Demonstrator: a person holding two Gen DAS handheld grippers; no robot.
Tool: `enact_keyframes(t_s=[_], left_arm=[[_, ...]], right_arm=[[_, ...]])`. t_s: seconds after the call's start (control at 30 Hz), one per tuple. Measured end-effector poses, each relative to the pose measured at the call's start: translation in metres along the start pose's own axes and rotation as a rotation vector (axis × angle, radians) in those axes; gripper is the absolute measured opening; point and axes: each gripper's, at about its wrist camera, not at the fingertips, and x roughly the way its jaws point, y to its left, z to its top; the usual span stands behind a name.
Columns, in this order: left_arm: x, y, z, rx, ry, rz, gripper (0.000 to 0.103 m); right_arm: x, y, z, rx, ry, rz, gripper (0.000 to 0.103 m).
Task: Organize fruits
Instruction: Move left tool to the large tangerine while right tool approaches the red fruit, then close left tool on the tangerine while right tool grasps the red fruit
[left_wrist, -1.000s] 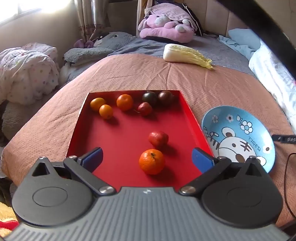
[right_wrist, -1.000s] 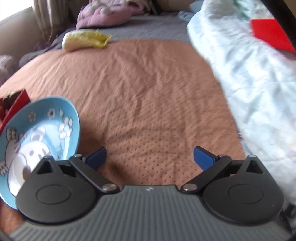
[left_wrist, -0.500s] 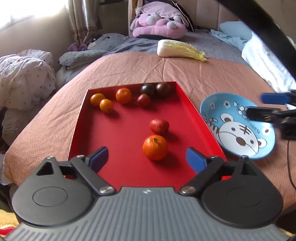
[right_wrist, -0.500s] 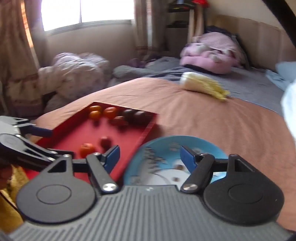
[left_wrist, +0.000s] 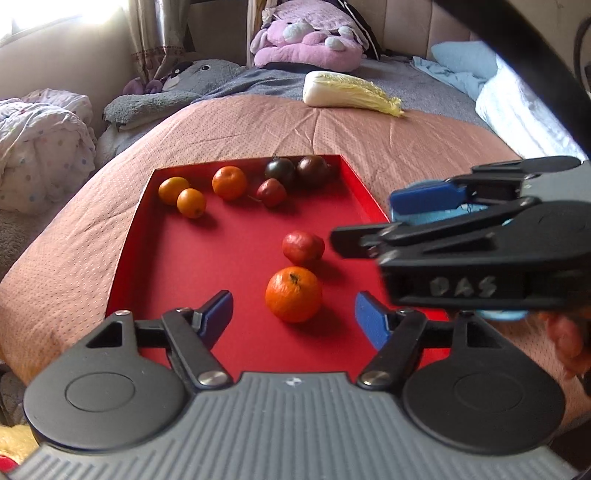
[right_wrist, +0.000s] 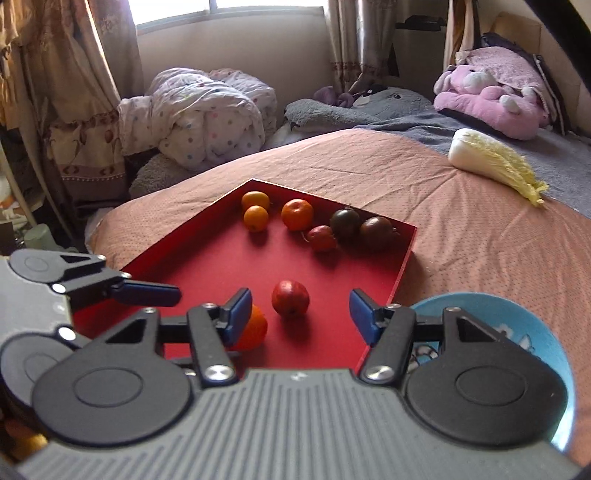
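A red tray (left_wrist: 166, 266) (right_wrist: 207, 266) lies on the bed and holds several fruits. A large orange (left_wrist: 293, 294) (right_wrist: 255, 328) and a red fruit (left_wrist: 303, 246) (right_wrist: 290, 298) sit near its front. Small oranges (left_wrist: 191, 202), another orange (left_wrist: 229, 182), a red fruit (left_wrist: 271, 192) and two dark fruits (left_wrist: 313, 170) line the back. My left gripper (left_wrist: 293, 314) is open, just short of the large orange. My right gripper (right_wrist: 297, 314) is open with the red fruit just ahead of its fingers. A blue bowl (right_wrist: 524, 325) sits right of the tray.
A napa cabbage (left_wrist: 347, 94) (right_wrist: 491, 162) lies further back on the pink bedspread (left_wrist: 258, 129). Plush toys (left_wrist: 310, 37) and a grey blanket are at the headboard. A bundled quilt (right_wrist: 207, 114) lies to the left. White bedding (left_wrist: 524, 114) is at the right.
My right gripper has swung left from the bare bedspread over the bowl to the tray's front right, now facing the red fruit. My left gripper has moved closer to the large orange.
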Motion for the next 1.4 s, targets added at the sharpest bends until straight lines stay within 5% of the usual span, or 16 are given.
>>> enact_keyframes(t_s=[0.2,0.57,0.97,1.4], left_arm=[[0.023,-0.002,0.004,-0.015,0.032,0.004,0.063],[0.049,0.01,0.004,-0.06,0.072,0.012,0.047],[0.055,0.012,0.002,-0.051,0.06,0.021,0.042],[0.045,0.026,-0.004,-0.117,0.083,0.098,0.041]], right_arm=[[0.024,0.008,0.008,-0.042,0.053,0.012,0.05],[0.052,0.004,0.013,0.003,0.106,0.011,0.048],[0.065,-0.008,0.015,0.125,0.127,0.013,0.048],[0.073,0.005,0.01,0.028,0.149,-0.033,0.049]])
